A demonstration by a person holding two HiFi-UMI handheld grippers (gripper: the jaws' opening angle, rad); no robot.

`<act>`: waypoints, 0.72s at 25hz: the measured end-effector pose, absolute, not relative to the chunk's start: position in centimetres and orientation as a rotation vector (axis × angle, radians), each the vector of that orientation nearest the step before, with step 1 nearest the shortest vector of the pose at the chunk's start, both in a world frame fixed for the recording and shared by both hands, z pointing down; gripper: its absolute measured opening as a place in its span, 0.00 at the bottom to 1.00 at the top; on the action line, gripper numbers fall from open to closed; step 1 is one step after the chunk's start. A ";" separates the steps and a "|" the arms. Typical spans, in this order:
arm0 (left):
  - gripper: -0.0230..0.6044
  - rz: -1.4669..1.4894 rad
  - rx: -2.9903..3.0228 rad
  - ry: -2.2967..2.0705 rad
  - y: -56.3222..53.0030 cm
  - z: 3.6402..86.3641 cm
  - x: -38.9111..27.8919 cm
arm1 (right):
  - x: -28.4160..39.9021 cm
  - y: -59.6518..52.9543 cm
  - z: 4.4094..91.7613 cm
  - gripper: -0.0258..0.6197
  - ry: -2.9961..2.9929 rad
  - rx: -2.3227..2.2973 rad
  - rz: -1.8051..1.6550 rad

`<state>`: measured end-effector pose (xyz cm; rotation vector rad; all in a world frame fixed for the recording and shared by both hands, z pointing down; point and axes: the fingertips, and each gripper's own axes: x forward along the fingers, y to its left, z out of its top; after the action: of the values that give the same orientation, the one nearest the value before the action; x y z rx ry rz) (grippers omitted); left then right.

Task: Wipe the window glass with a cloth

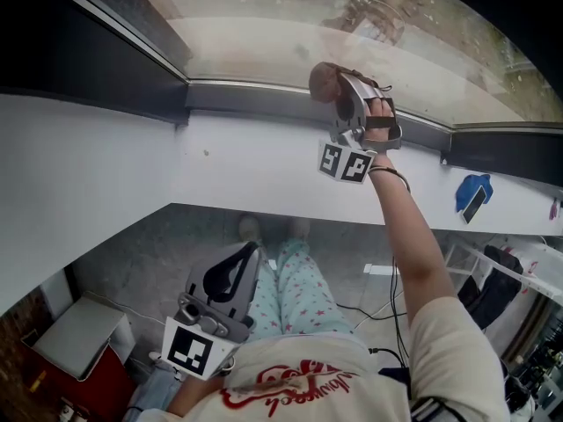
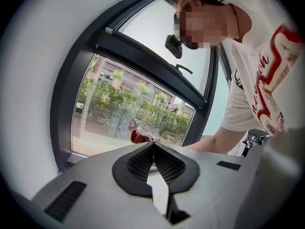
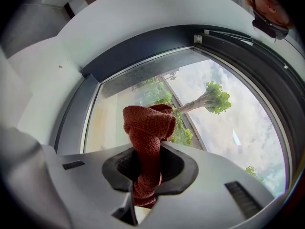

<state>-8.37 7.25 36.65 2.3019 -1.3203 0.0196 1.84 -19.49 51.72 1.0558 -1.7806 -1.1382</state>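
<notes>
Nearest, low by the person's lap, the left gripper [image 1: 251, 255] has its ribbed black pads pressed together tip to tip, with nothing between them. Higher up, at arm's reach, the right gripper [image 3: 147, 163] pinches a rust-red cloth [image 3: 147, 128] of coarse knitted weave, twisted into a rope with a bunched knob at the top. That knob sits by the lower edge of the window glass [image 3: 214, 128] (contact cannot be told), just above the dark, smooth frame [image 1: 255, 95] and the matte white wall [image 1: 132, 156].
</notes>
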 end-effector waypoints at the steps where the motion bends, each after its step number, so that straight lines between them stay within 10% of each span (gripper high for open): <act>1: 0.07 0.019 2.300 -1.321 7.1 36.6 -8.3 | 1.9 -19.5 51.9 0.14 -1.781 1.051 -1.137; 18: 0.07 0.025 2.254 -1.356 6.5 37.4 -8.6 | 2.0 -19.2 57.9 0.14 -1.786 0.933 -1.041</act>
<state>-8.60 6.49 37.40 2.2541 -1.3562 0.0248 2.02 -19.20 57.92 0.9335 -1.7858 -1.0412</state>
